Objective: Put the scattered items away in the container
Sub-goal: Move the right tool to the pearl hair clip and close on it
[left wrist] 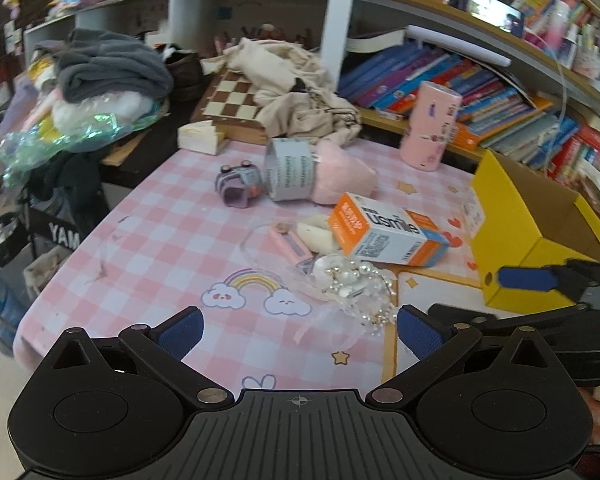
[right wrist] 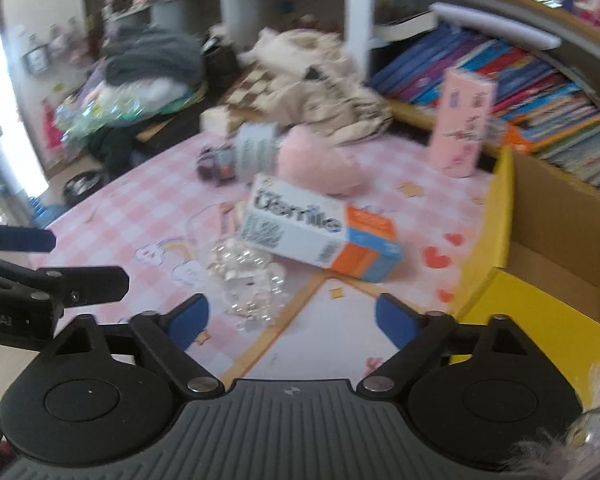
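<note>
Both tongs hang over the near edge of the desk point(left wrist: 148, 240) with nothing between their pads. Left tongs point(left wrist: 300, 334) are spread wide, aimed down at the bag of pearl beads point(left wrist: 354, 284) just beyond them. Right tongs point(right wrist: 292, 320) are also spread, a little less so, pointing at the strip of desk between the beads and the yellow box point(right wrist: 512, 308); they grip nothing.

Going left to right across the desk, most of the clutter is still out. At the far left sits a small purple toy car point(left wrist: 238, 186), then a grey roll point(left wrist: 290, 170) touching a pink plush point(left wrist: 342, 176). Nearer lie a slim pink case point(left wrist: 290, 242) and a pale rounded thing, partly under the white-and-orange usmile carton point(left wrist: 384, 232), which lies on its side. The beads rest just near of the carton. Further right a tall pink cylinder point(left wrist: 430, 126) stands upright near the bookshelf point(left wrist: 500, 92).

The yellow box, the container, stands open at the right edge. What shows of its inside is bare cardboard, though much of the interior is hidden. By my reading the tidying has barely begun: every item named still waits on the desk, with the beads or the carton the likeliest next pick.
</note>
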The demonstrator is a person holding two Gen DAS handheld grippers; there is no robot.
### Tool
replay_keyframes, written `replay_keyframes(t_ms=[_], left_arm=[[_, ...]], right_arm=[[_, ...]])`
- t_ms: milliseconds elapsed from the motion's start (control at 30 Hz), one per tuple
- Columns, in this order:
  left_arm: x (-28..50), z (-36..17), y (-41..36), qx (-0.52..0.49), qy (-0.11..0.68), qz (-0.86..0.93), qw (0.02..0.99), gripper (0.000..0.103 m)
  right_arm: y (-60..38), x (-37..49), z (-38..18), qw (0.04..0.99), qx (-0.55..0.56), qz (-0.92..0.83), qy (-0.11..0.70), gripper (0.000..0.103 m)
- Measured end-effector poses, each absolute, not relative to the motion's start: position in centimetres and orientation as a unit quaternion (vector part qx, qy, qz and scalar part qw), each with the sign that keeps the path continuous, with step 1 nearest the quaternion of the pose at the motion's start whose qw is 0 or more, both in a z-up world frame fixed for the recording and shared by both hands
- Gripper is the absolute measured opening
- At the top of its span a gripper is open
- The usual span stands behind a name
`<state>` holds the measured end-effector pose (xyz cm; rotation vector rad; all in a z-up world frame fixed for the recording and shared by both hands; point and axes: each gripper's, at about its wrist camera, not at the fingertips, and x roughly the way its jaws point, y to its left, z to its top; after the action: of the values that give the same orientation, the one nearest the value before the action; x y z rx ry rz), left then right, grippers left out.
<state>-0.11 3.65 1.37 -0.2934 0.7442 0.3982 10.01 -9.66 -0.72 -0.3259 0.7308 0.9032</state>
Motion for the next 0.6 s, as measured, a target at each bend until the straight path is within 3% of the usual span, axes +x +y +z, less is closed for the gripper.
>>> replay_keyframes(t_ms=[500, 600], left_arm=[[-1.9, 0.0, 3.3, -0.16, 0.398, 0.281, 0.858, 0.103], [-2.0, -0.1, 3.6, -0.166, 0.403, 0.294, 0.851, 0.103]], right_arm=[[-5.2, 12.5, -5.8, 0.76, -0.182, 0.477, 0.403, 0.082], [-4.4, 12.5, -6.3, 0.759, -0.196, 0.482, 0.391, 0.076]])
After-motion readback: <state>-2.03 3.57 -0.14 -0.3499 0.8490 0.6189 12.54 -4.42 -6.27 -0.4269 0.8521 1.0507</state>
